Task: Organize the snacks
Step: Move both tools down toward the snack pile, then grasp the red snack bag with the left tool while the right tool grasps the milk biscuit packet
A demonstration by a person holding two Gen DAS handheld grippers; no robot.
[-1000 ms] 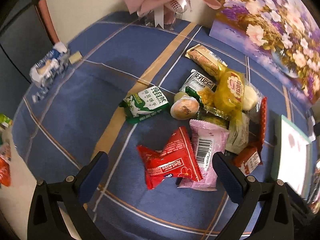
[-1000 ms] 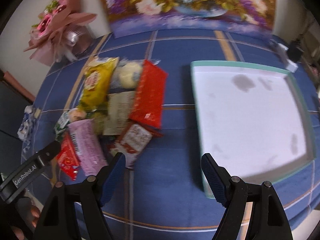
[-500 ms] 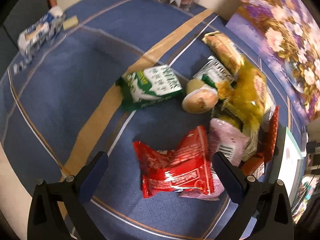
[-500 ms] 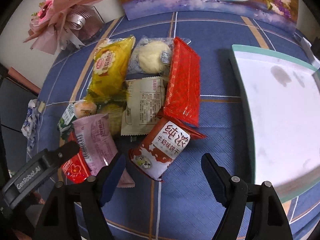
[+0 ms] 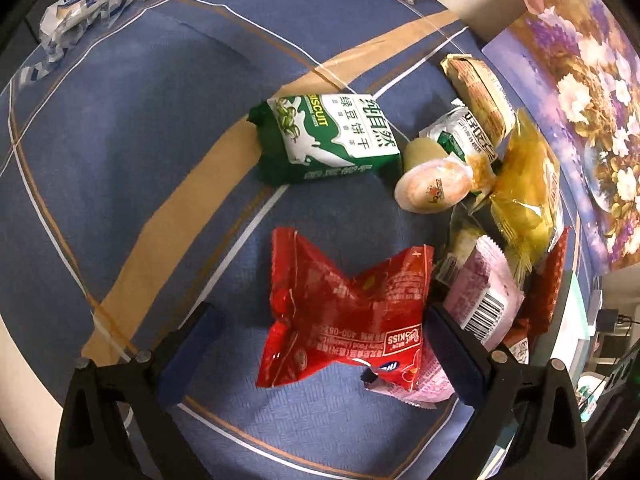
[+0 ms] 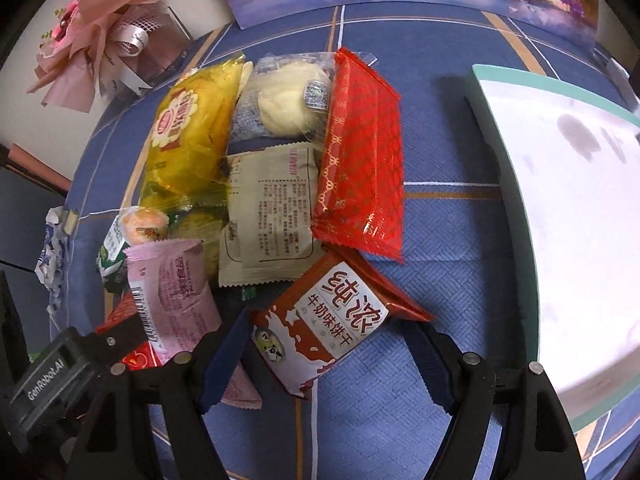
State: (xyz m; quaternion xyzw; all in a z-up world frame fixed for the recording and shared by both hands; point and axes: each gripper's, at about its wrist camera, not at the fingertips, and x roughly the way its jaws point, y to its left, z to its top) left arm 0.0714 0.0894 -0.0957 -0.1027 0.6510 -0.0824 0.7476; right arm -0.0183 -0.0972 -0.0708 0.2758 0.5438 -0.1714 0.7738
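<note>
Since a second ago I have brought both grippers down onto the snack pile. My left gripper [image 5: 320, 344] is spread wide around the red Dear Kiss packet [image 5: 344, 316], which lies between the fingers on the blue tablecloth [image 5: 120, 160]; its right finger [image 5: 452, 352] touches the pink barcode packet [image 5: 484, 300]. The green biscuit pack [image 5: 332, 140] sits at 12 o'clock from the red packet, the round pastry [image 5: 434, 190] at 1 o'clock. My right gripper [image 6: 328, 360] is also released, straddling the brown milk biscuit pack [image 6: 324, 320], not clamped on it. At 12 o'clock from it lies the red patterned bar [image 6: 360, 156], and the white tray [image 6: 480, 100] is at 2 o'clock, apart from the pile.
</note>
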